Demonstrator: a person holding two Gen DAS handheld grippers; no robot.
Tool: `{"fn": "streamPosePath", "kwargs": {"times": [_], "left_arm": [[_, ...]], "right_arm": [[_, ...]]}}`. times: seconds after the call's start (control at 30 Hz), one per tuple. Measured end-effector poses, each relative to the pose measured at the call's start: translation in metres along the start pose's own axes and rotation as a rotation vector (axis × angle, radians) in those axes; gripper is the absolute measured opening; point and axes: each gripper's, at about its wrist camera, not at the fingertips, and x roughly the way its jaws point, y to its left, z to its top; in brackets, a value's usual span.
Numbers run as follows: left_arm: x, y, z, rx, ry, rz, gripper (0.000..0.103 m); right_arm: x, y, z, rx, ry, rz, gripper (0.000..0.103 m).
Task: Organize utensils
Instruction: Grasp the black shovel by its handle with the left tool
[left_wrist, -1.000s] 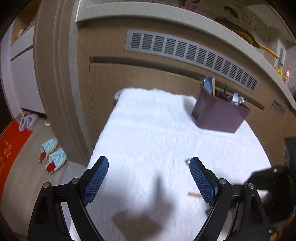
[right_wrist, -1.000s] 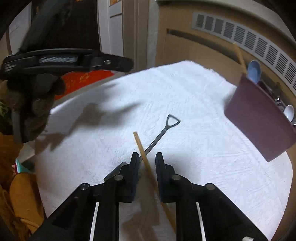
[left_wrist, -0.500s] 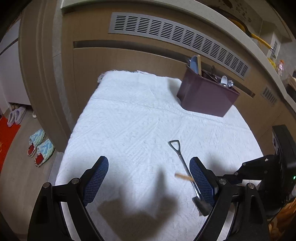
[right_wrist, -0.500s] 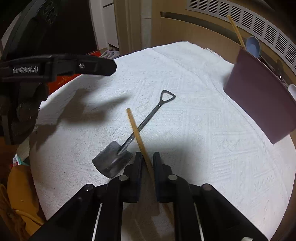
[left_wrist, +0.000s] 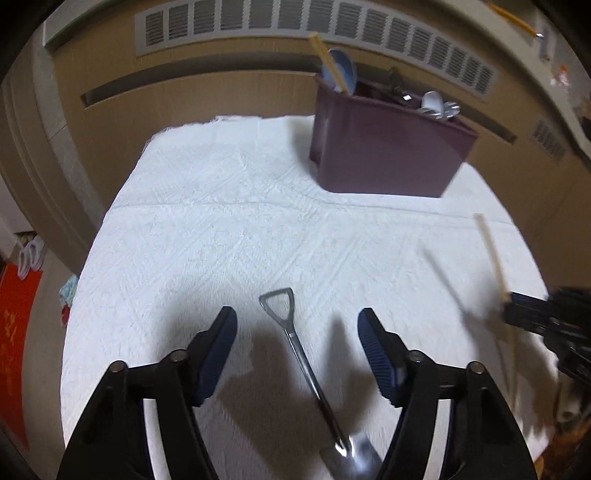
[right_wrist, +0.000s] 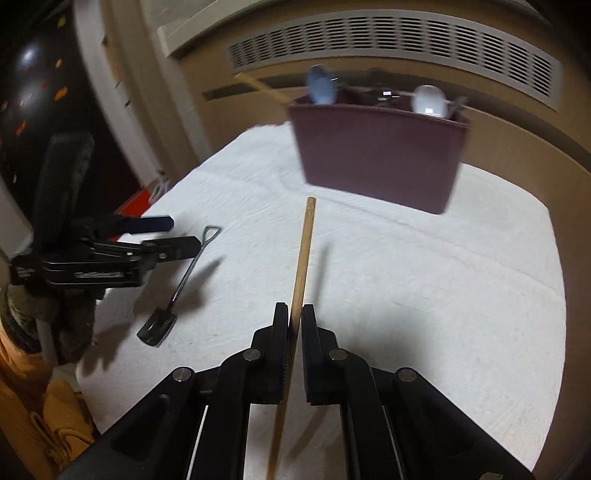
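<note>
right gripper (right_wrist: 294, 325) clamping round wooden chopstick (right_wrist: 301, 262) | left gripper (left_wrist: 297, 326) closing, pads straddling steel shovel-shaped spoon (left_wrist: 295, 341), untouched, on quilted cloth (left_wrist: 221, 229)

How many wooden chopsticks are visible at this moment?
2. One chopstick is clamped in the right tongs above the white cloth; the other chopstick stands in the maroon holder. More may be hidden inside.

A home kitchen, by its look: wood-toned cabinets (left_wrist: 221, 96) with vent grilles (right_wrist: 406, 40), house slippers (left_wrist: 29, 251) on the floor, a utensil caddy (left_wrist: 388, 155) holding spoons.
</note>
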Motion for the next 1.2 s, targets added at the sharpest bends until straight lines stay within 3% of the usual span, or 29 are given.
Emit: {"fn": "streamPosePath", "kwargs": {"times": [0.13,0.37,0.5,0.63,0.83,1.2], "left_arm": [[0.024,0.003,0.011,-0.040,0.059,0.050,0.045],[0.036,-0.002,0.018,-0.009,0.061,0.116,0.041],[0.035,-0.006,0.019,0.006,0.061,0.102,0.027],[0.030,-0.012,0.014,0.046,0.038,0.098,0.024],[0.001,-0.021,0.001,0.082,-0.055,0.037,0.024],[-0.105,-0.041,-0.028,0.157,-0.297,-0.084,0.024]], "right_arm": [[-0.012,-0.016,-0.008,0.053,-0.040,-0.008,0.007],[-0.018,-0.024,-0.010,0.064,-0.084,0.010,0.008],[-0.025,-0.025,-0.014,0.058,-0.095,0.013,0.008],[-0.024,-0.024,-0.013,0.059,-0.100,0.006,0.008],[-0.030,-0.020,-0.014,0.076,-0.103,-0.020,0.008],[-0.068,0.003,-0.016,0.060,-0.165,-0.083,0.007]]}}
